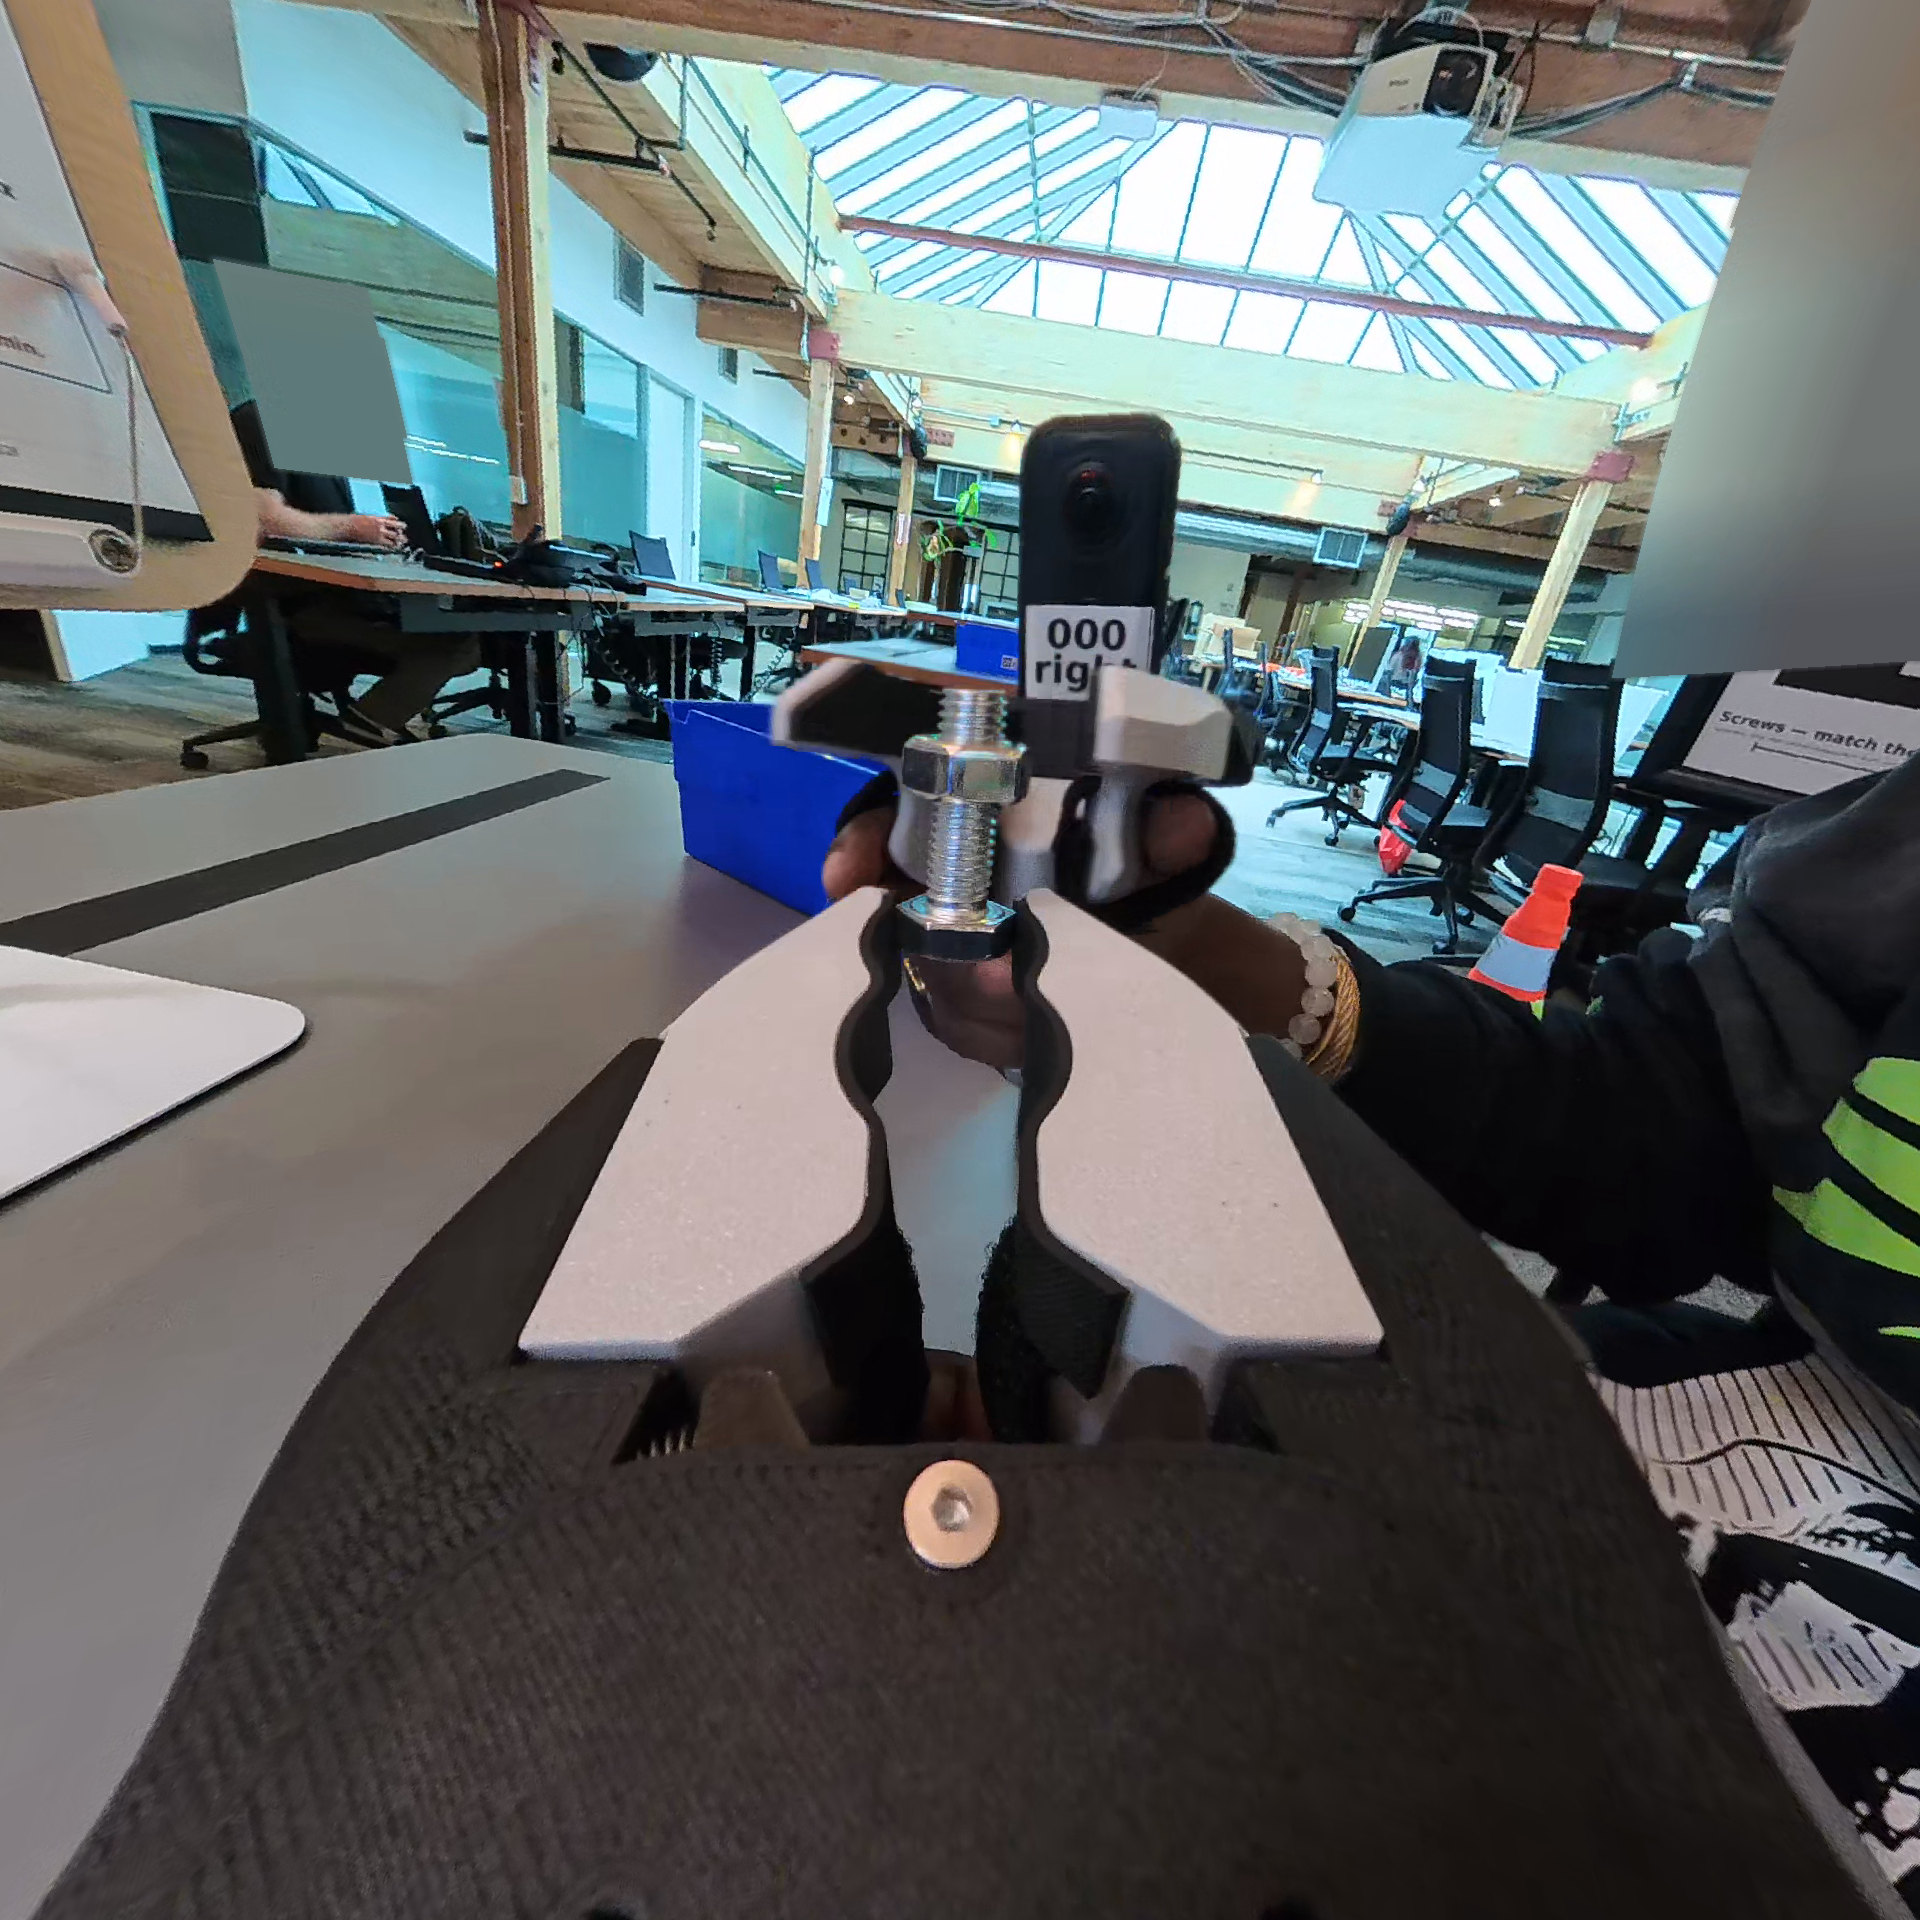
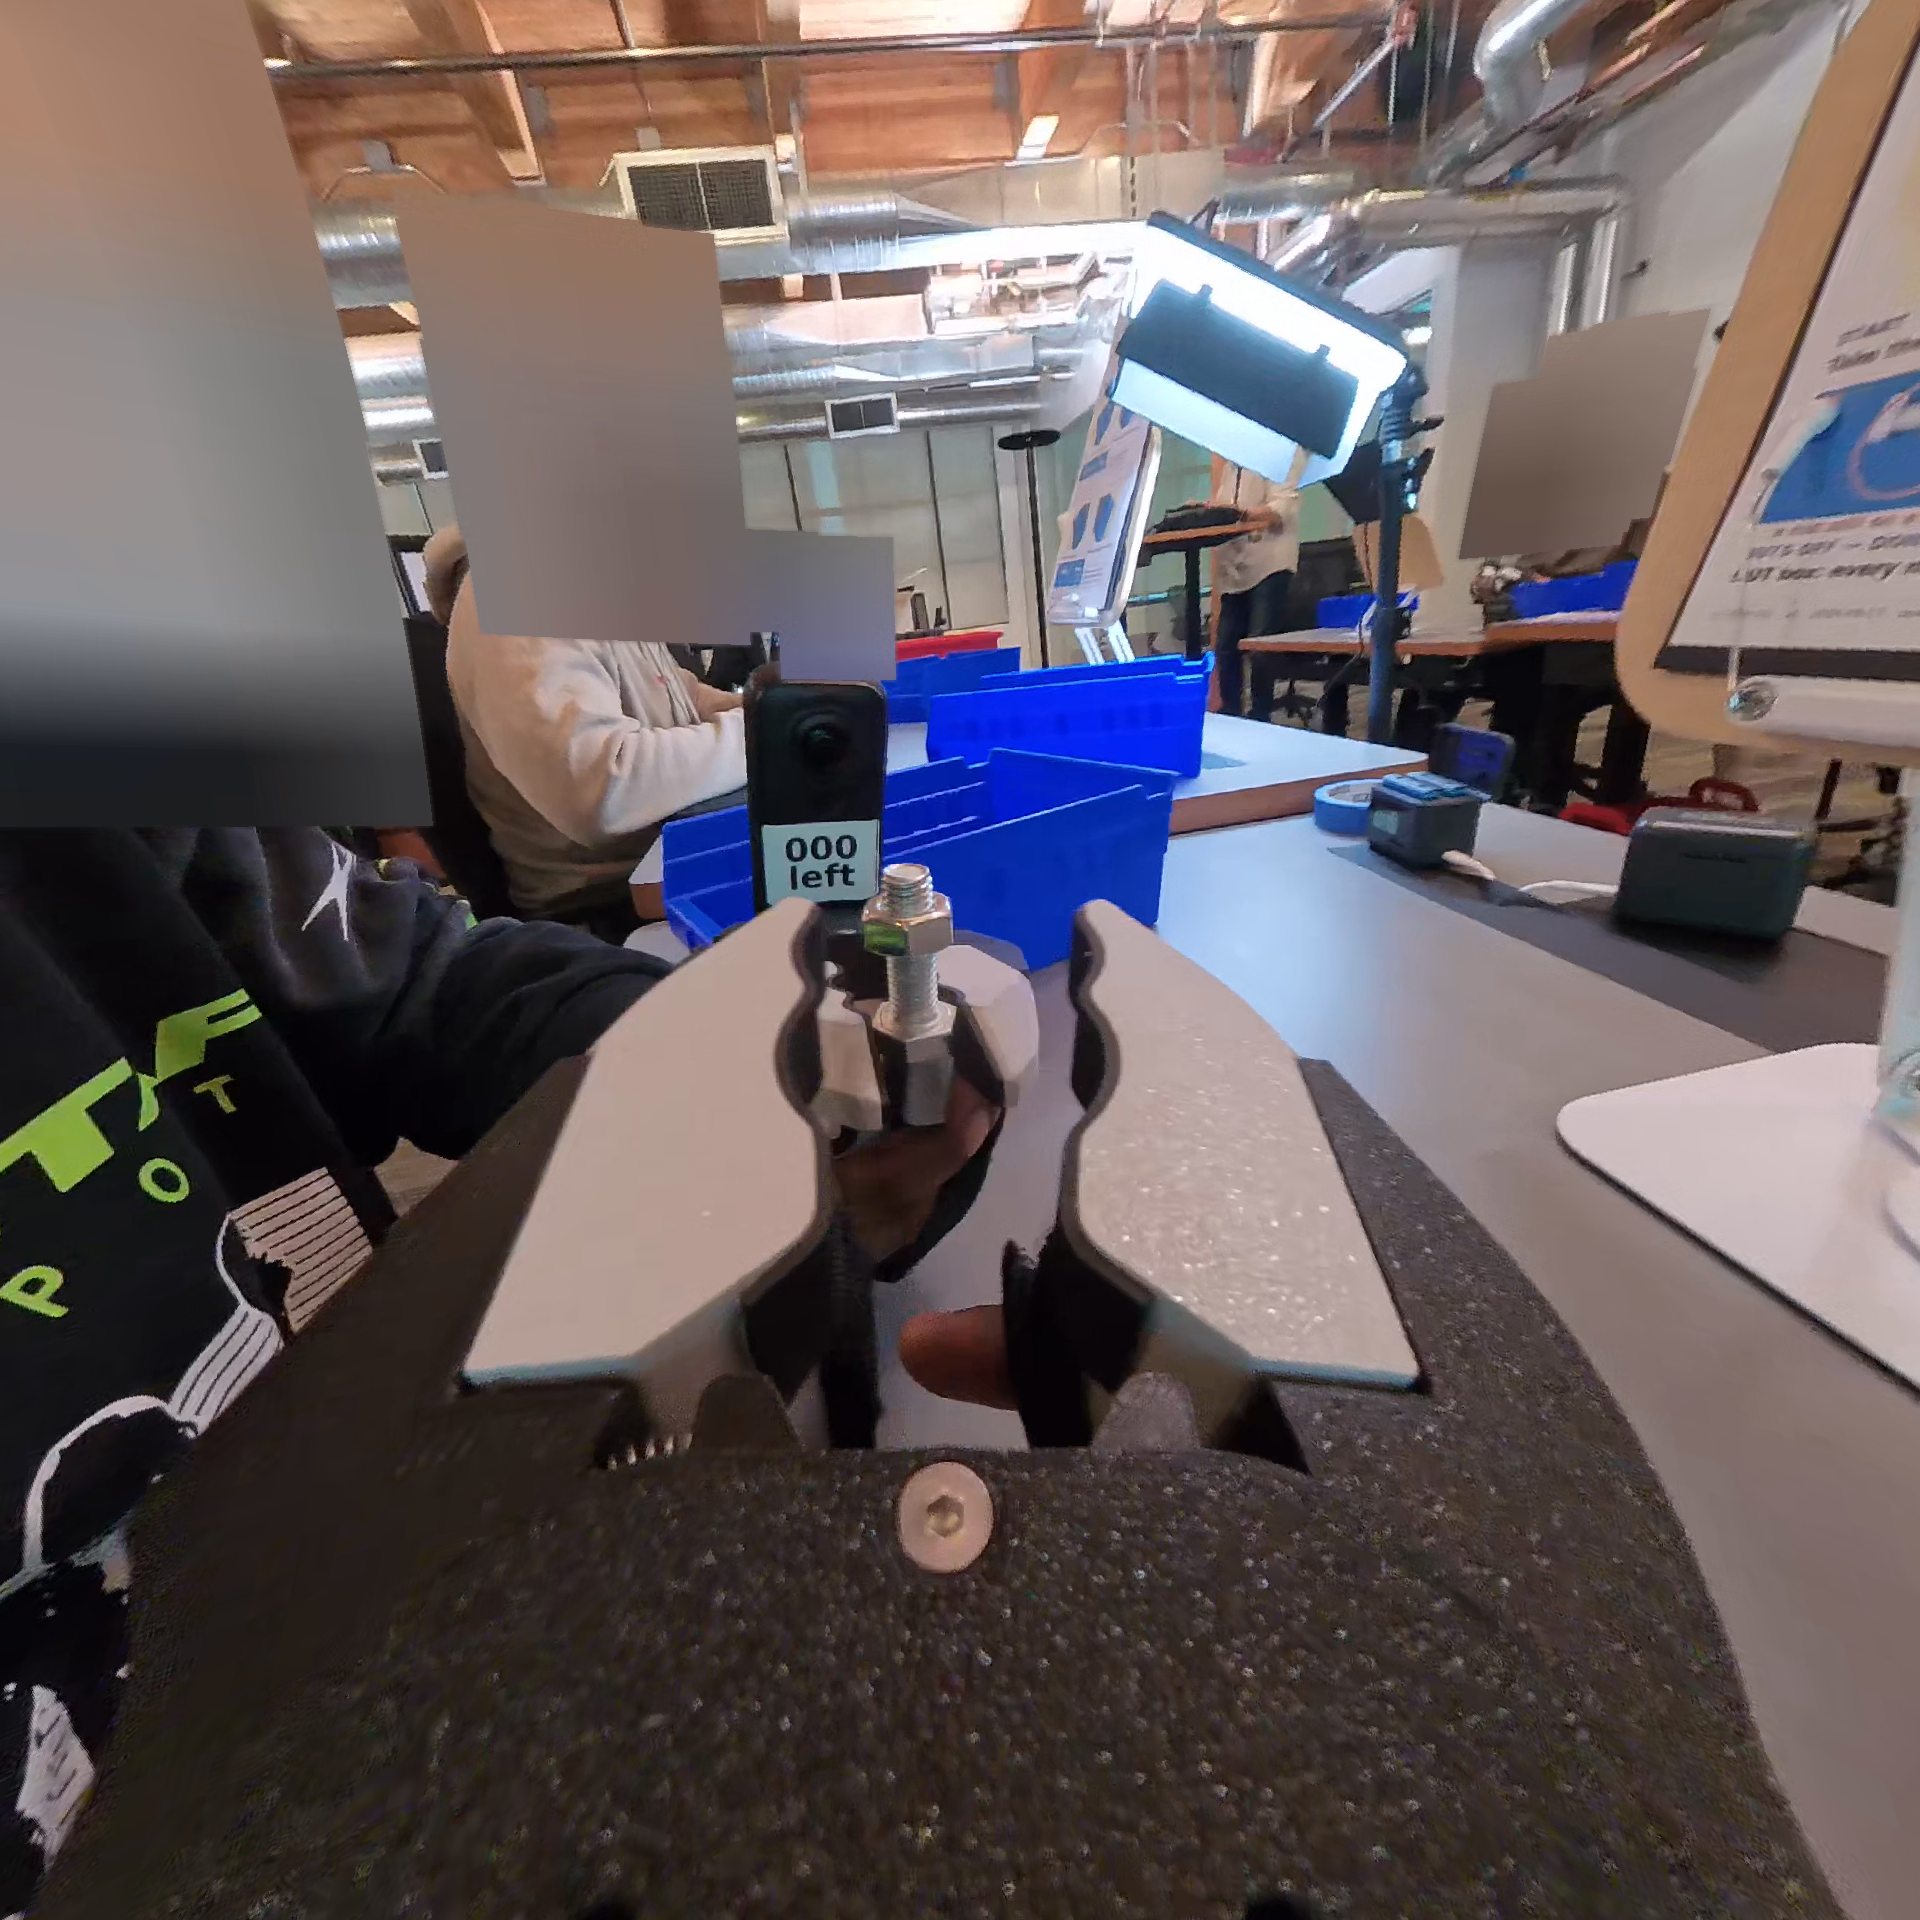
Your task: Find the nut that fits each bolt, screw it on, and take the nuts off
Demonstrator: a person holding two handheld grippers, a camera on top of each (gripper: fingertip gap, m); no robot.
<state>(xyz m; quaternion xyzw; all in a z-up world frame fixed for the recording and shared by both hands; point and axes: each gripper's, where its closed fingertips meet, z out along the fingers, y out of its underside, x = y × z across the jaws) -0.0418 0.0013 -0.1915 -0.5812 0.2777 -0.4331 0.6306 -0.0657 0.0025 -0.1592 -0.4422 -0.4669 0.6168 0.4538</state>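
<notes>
Two grippers meet over the grey table (image 2: 1455,1091) around a single zinc-plated hex bolt (image 1: 961,852), which stands upright in mid-air with a hex nut (image 1: 961,771) threaded partway down its shank, well above the head. The left gripper (image 1: 954,930) is clenched on the bolt's hex head, its notched tips pinching it from both sides, so it serves as the vise. The right gripper (image 2: 940,977) is spread apart, its fingers flanking the bolt and nut without touching either. The step in hand looks like turning the nut, though whether on or off cannot be told. To do it well, I would keep the left grip firm and the bolt vertical, bring the right fingers level with the nut's flats, close squarely on two opposite faces rather than on corners or thread, then twist about the bolt's axis in short turns, releasing and regripping. Blue bins (image 2: 935,831) sit behind on the table.
</notes>
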